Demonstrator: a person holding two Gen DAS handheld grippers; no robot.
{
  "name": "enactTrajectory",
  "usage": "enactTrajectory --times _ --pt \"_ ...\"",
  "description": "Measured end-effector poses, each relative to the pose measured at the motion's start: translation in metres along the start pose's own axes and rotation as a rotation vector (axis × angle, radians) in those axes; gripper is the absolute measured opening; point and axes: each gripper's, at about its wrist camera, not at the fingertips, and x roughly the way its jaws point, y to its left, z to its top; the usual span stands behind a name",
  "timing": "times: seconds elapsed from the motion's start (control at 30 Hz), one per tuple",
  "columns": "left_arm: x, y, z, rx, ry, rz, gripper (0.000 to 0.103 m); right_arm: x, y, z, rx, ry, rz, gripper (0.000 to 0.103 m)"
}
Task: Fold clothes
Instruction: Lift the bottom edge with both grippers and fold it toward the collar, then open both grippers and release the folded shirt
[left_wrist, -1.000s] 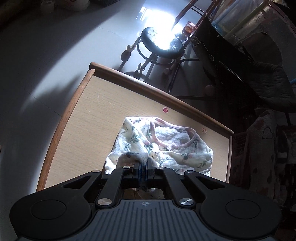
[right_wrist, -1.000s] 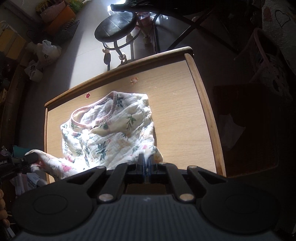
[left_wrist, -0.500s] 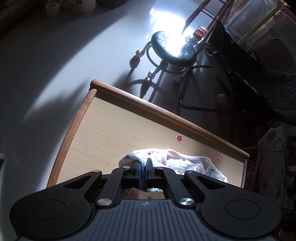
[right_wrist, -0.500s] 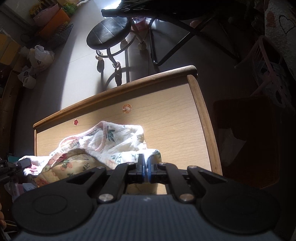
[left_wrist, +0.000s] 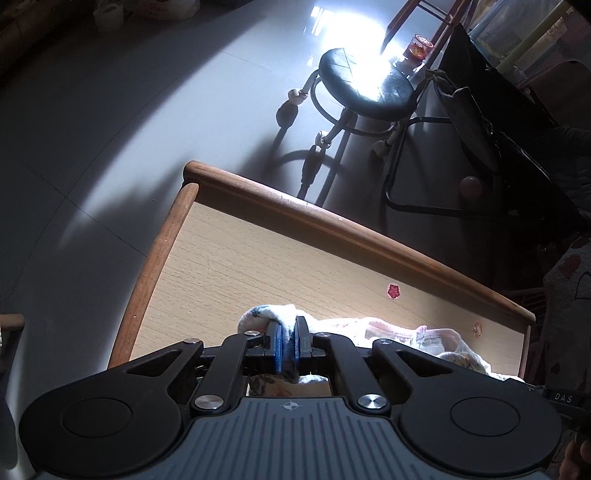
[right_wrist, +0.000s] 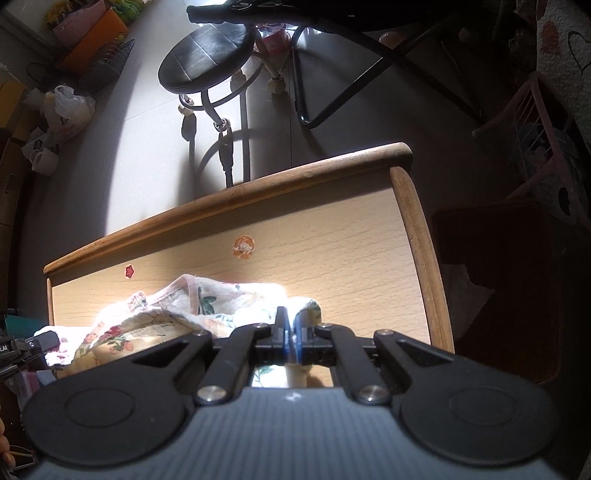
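Observation:
A white floral garment with pink trim lies on the wooden table; it also shows in the left wrist view. My left gripper is shut on a fold of its left edge, held over the table. My right gripper is shut on a fold of its right edge. The left gripper's tip shows at the left edge of the right wrist view, cloth in it. The garment's near part is hidden behind the gripper bodies.
The table has a raised wooden rim and two small stickers near its far edge. Beyond it stand a black round stool, a dark folding chair frame and bags on the floor.
Both grippers have carried the garment's near edge forward toward the neckline. The cloth now bunches low in view and more of the far table edge and floor shows.

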Motion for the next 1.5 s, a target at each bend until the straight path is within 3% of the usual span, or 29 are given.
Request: enactTrajectory --times 0.23,0.57,0.67,0.7,0.83,1.0,1.17,1.33,1.5 --pt "0.007 0.001 0.006 0.005 0.001 0.03 0.014 0.007 -0.004 0.005 0.018 0.021 -0.02 0.007" --pt "0.013 0.003 0.016 -0.017 0.003 0.101 0.017 0.001 -0.01 0.015 0.002 -0.024 -0.054 0.011" --pt "0.009 0.004 0.019 -0.03 -0.022 0.134 0.028 -0.002 -0.01 0.018 -0.021 -0.045 -0.076 0.011" --pt "0.005 0.004 0.02 -0.028 -0.041 0.151 0.037 -0.004 -0.009 0.019 -0.026 -0.051 -0.076 0.011" --pt "-0.009 0.0 0.026 0.001 -0.106 0.201 0.043 -0.011 -0.009 0.02 -0.042 -0.073 -0.073 0.011" --pt "-0.028 0.006 0.021 -0.031 -0.101 0.128 0.045 -0.025 -0.01 0.02 -0.041 -0.124 -0.081 0.011" --pt "-0.042 0.02 -0.006 -0.125 -0.06 0.011 0.056 -0.044 -0.01 0.024 -0.076 -0.148 -0.07 0.012" --pt "-0.045 0.023 -0.048 -0.11 -0.024 0.003 0.056 -0.059 -0.011 0.021 -0.075 -0.157 -0.05 0.013" --pt "-0.031 0.031 -0.075 -0.162 -0.004 -0.043 0.056 -0.065 -0.007 0.002 -0.059 -0.14 -0.01 0.014"
